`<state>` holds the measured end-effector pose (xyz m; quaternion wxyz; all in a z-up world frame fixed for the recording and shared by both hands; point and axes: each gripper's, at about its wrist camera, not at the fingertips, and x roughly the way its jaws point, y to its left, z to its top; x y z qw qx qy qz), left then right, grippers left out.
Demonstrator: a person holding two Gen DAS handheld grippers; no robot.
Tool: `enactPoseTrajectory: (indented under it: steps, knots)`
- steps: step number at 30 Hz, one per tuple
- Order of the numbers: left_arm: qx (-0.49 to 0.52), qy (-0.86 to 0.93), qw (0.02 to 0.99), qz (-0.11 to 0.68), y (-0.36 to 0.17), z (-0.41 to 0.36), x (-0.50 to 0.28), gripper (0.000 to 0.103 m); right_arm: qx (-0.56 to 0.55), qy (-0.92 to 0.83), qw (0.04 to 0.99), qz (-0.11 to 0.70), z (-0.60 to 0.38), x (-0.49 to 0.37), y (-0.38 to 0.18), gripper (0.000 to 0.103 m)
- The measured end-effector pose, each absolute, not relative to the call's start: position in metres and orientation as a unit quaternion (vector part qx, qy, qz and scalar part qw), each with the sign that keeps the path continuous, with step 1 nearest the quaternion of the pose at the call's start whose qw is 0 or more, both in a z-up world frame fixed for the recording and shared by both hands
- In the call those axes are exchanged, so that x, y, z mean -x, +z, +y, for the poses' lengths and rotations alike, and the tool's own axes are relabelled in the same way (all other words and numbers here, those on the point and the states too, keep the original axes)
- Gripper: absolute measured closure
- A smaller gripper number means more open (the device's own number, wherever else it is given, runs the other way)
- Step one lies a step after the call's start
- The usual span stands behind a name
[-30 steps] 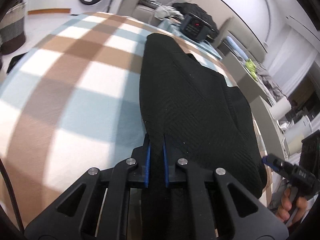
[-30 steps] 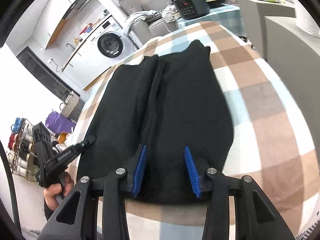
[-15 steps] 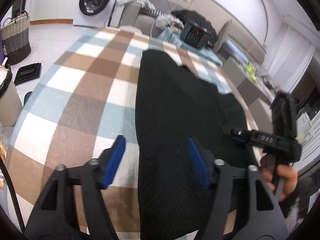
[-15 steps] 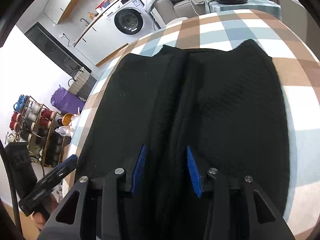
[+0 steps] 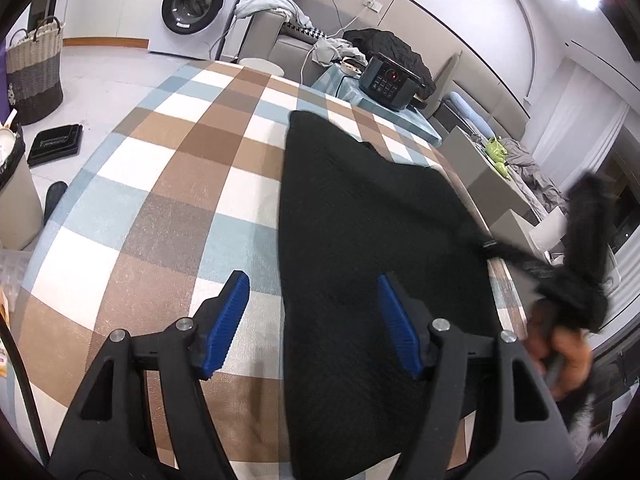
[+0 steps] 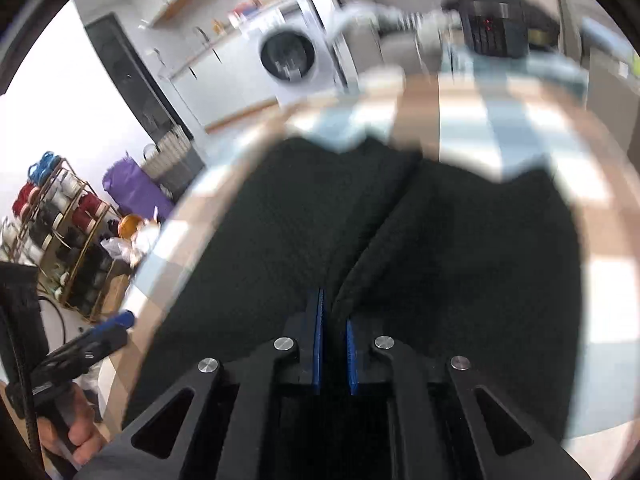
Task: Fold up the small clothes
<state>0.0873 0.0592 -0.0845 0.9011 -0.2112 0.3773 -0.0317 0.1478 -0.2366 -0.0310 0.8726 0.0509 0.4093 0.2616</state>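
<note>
Two views, one badly smeared: on the right wrist we barely make out the checked desk [image 6: 460, 120]. The black garment [image 5: 372, 240] lies flat on it, its near edge cut off. Our right tongs [image 6: 333, 320], tilted downward, are clenched on a ridge of that cloth. Our left tongs [image 5: 314, 312] hover released, straddling the garment's left edge.

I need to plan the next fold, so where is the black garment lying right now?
The black garment lies flat on the checked blanket, right of centre in the left wrist view, its far end toward the black keypad device.
</note>
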Motion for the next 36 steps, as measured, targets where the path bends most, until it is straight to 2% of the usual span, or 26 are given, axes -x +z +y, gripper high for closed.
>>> enactPoseTrajectory:
  steps: [2, 4, 9, 12, 14, 15, 18, 19, 20, 22, 23, 25, 28, 30, 33, 36]
  knots:
    - [0.212, -0.035, 0.902, 0.375, -0.082, 0.059, -0.086, 0.039, -0.028, 0.248, 0.889, 0.384, -0.246, -0.133, -0.008, 0.094]
    - [0.214, -0.036, 0.900, 0.378, -0.085, 0.057, -0.087, 0.039, -0.029, 0.222, 0.893, 0.391, -0.264, -0.129, -0.005, 0.094]
    - [0.215, -0.048, 0.893, 0.393, -0.093, 0.045, -0.090, 0.039, -0.060, 0.174, 0.845, 0.503, -0.301, -0.156, -0.065, 0.091]
    - [0.204, -0.050, 0.893, 0.399, -0.095, 0.038, -0.090, 0.039, -0.110, 0.192, 0.832, 0.509, -0.317, -0.162, -0.075, 0.078]
    - [0.208, -0.050, 0.891, 0.400, -0.097, 0.037, -0.090, 0.039, -0.124, 0.194, 0.838, 0.495, -0.321, -0.165, -0.070, 0.063]
    - [0.210, -0.050, 0.890, 0.401, -0.099, 0.038, -0.092, 0.039, -0.126, 0.194, 0.843, 0.487, -0.322, -0.167, -0.068, 0.060]
    - [0.210, -0.050, 0.889, 0.404, -0.101, 0.036, -0.094, 0.039, -0.135, 0.187, 0.848, 0.477, -0.323, -0.180, -0.069, 0.063]
    - [0.208, -0.050, 0.889, 0.405, -0.101, 0.035, -0.095, 0.039, -0.136, 0.181, 0.850, 0.476, -0.320, -0.182, -0.069, 0.071]
    - [0.206, -0.050, 0.889, 0.405, -0.101, 0.035, -0.094, 0.039, -0.133, 0.177, 0.851, 0.477, -0.318, -0.184, -0.069, 0.083]
    - [0.205, -0.053, 0.890, 0.404, -0.100, 0.034, -0.093, 0.039, -0.121, 0.178, 0.859, 0.464, -0.314, -0.187, -0.061, 0.094]
    - [0.204, -0.053, 0.890, 0.404, -0.099, 0.034, -0.093, 0.039, -0.110, 0.180, 0.868, 0.450, -0.312, -0.186, -0.051, 0.095]
    - [0.201, -0.051, 0.890, 0.405, -0.099, 0.034, -0.093, 0.039, -0.100, 0.187, 0.884, 0.417, -0.313, -0.180, -0.026, 0.095]
    - [0.205, -0.051, 0.889, 0.407, -0.101, 0.034, -0.095, 0.039, -0.103, 0.177, 0.888, 0.411, -0.321, -0.182, -0.013, 0.095]
    - [0.208, -0.054, 0.888, 0.407, -0.102, 0.034, -0.098, 0.039, -0.097, 0.159, 0.884, 0.428, -0.325, -0.190, -0.027, 0.095]
    - [0.200, -0.058, 0.888, 0.410, -0.103, 0.030, -0.100, 0.039, -0.134, 0.150, 0.846, 0.493, -0.337, -0.205, -0.064, 0.090]
    - [0.195, -0.055, 0.888, 0.413, -0.104, 0.028, -0.098, 0.039, -0.196, 0.178, 0.823, 0.502, -0.352, -0.192, -0.072, 0.081]
